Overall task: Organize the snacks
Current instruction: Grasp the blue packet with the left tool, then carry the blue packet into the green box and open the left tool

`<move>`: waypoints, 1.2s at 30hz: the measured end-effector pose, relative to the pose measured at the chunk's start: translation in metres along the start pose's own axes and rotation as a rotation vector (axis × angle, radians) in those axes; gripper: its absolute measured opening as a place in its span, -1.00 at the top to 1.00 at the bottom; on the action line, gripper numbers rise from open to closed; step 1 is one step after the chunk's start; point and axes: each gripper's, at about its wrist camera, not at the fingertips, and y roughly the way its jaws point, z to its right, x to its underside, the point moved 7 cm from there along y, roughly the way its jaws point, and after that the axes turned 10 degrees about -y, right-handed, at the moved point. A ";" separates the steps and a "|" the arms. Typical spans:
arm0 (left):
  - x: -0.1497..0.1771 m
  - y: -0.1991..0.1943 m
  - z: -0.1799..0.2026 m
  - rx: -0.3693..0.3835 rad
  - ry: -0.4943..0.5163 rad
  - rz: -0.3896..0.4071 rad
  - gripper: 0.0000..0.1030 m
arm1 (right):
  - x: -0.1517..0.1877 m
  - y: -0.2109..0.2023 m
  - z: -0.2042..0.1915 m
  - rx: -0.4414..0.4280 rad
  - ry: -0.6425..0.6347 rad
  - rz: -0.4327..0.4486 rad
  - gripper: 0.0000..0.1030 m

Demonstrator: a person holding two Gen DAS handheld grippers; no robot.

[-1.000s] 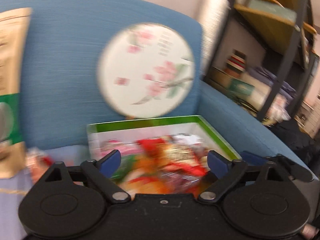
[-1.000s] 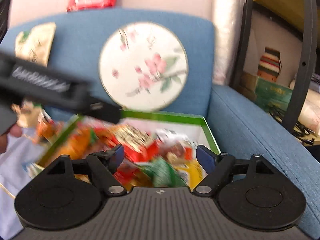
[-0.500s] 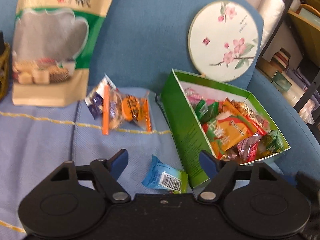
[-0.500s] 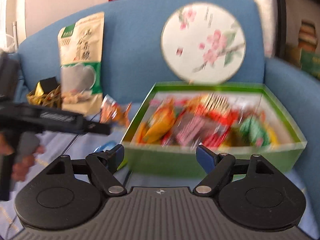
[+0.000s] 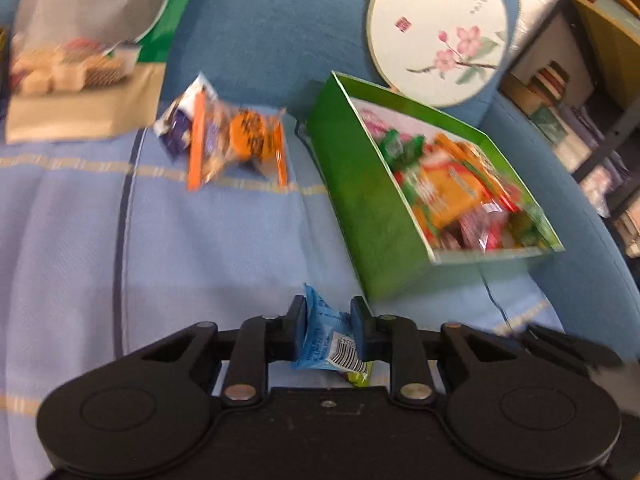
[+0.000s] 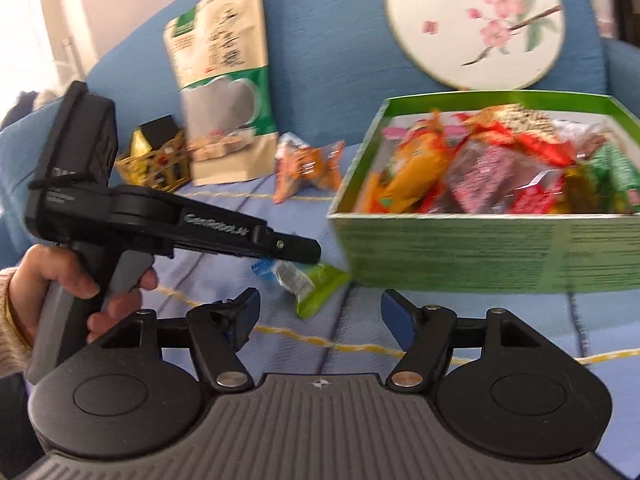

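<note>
Snack packet (image 5: 325,334), blue, lying on the cloth just beside the green box (image 5: 372,216) | left gripper (image 5: 327,330) closing its pads on it | right gripper (image 6: 320,312) hanging open, empty | advice: be pinching mid-wrapper, lifting clear of the box wall.

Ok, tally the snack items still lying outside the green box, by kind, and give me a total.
Small blue-and-green packet, between the pads of the left gripper: 1
Clear orange-trimmed packets on the cloth: 2, as far as the blur allows
Large standing pouch: 1
Total: 4
</note>
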 end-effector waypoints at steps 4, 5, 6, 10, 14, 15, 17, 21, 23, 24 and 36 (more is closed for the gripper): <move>0.018 -0.021 -0.010 0.025 -0.013 0.031 0.12 | 0.005 0.012 -0.022 -0.053 -0.061 -0.027 -1.00; 0.020 -0.024 -0.013 0.034 -0.024 0.037 0.01 | 0.008 0.016 -0.028 -0.057 -0.083 -0.036 -1.00; 0.022 -0.027 -0.015 0.047 -0.036 0.043 -0.05 | 0.010 0.021 -0.032 -0.056 -0.103 -0.046 -0.93; 0.024 -0.039 -0.026 0.140 -0.116 0.073 -0.52 | 0.015 0.028 -0.044 -0.038 -0.176 -0.051 -0.86; 0.031 -0.040 -0.042 0.196 -0.199 0.083 -0.47 | 0.015 0.031 -0.045 -0.036 -0.180 -0.037 -0.86; 0.032 -0.038 -0.044 0.213 -0.219 0.067 -0.41 | 0.015 0.031 -0.046 -0.035 -0.189 -0.035 -0.86; 0.028 -0.040 -0.046 0.226 -0.231 0.063 -0.35 | 0.015 0.031 -0.047 -0.033 -0.212 -0.034 -0.86; 0.027 -0.042 -0.045 0.234 -0.226 0.066 -0.35 | 0.016 0.031 -0.048 -0.021 -0.240 -0.030 -0.86; 0.030 -0.039 -0.045 0.227 -0.213 0.059 0.29 | 0.016 0.032 -0.048 -0.017 -0.249 -0.029 -0.84; 0.032 -0.036 -0.045 0.224 -0.196 0.050 0.26 | 0.016 0.033 -0.048 -0.015 -0.250 -0.031 -0.59; 0.006 -0.057 0.000 0.303 -0.150 0.154 0.45 | -0.011 -0.002 -0.040 0.025 -0.263 0.095 0.26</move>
